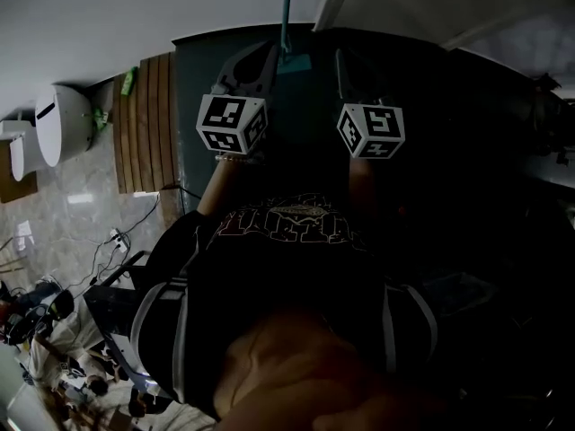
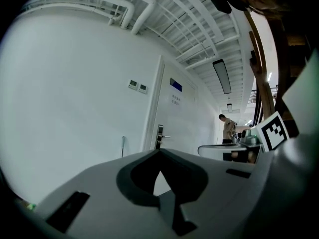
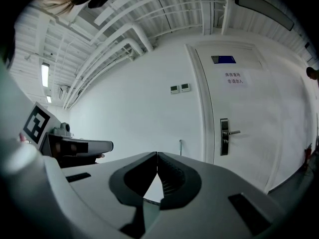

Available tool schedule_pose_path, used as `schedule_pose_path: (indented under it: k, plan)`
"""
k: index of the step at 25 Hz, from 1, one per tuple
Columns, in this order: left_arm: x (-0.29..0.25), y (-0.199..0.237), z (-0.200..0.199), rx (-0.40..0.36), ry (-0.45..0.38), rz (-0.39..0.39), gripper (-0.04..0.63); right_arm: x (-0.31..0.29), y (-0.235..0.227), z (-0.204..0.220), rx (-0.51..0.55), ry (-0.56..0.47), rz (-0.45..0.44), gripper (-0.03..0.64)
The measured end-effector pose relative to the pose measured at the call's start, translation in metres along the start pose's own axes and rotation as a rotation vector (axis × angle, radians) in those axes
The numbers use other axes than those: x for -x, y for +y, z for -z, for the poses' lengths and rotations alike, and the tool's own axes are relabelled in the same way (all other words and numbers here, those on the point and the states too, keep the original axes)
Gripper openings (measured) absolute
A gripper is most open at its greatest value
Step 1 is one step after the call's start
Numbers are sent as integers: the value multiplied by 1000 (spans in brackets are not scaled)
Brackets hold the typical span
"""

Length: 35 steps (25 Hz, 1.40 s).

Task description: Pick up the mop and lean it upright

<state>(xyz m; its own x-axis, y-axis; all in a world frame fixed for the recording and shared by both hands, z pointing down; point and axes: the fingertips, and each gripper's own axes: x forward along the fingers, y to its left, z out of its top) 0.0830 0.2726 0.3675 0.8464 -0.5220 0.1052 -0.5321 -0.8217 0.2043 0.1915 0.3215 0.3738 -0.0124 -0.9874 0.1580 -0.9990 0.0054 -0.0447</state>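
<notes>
The mop's teal handle [image 1: 287, 7] stands upright against the white wall, and its teal head [image 1: 294, 62] rests on the dark floor mat between my two grippers. In the gripper views it shows only as a thin distant pole [image 2: 123, 146] [image 3: 180, 146] by the wall. My left gripper [image 1: 263, 54] [image 2: 159, 151] is held just left of the mop head, with its jaws together and nothing in them. My right gripper [image 1: 342, 63] [image 3: 157, 154] hangs just right of it, also shut and empty. Neither touches the mop.
A white door with a metal handle [image 3: 227, 136] [image 2: 159, 132] stands right of the mop. Wooden slats [image 1: 144, 124] and a white rounded appliance [image 1: 61, 122] lie to the left, cables and clutter [image 1: 54, 330] at lower left. A person [image 2: 228, 128] stands far off.
</notes>
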Motion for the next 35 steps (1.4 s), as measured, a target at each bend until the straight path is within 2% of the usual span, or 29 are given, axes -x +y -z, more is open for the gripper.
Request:
schedule_pose_path:
  k: [6,12,20,28,35]
  plan:
    - [-27,39,-6,-15,14,48,43,-46,1,-2,-11,4,31,18]
    - [-47,90,-12,-2,32,64,43,-98,12,-4,-17,17,50,18]
    - [-61,114,-14,-3,53,107,43,-131,22,-4,-9,31,54,18]
    - [-93,136,-20,6,46,91,43,-169,1,-8,-21,27,47,18]
    - [-154,160,-32,1,45,55,43,-230,-36,-18,-12,30,3,18]
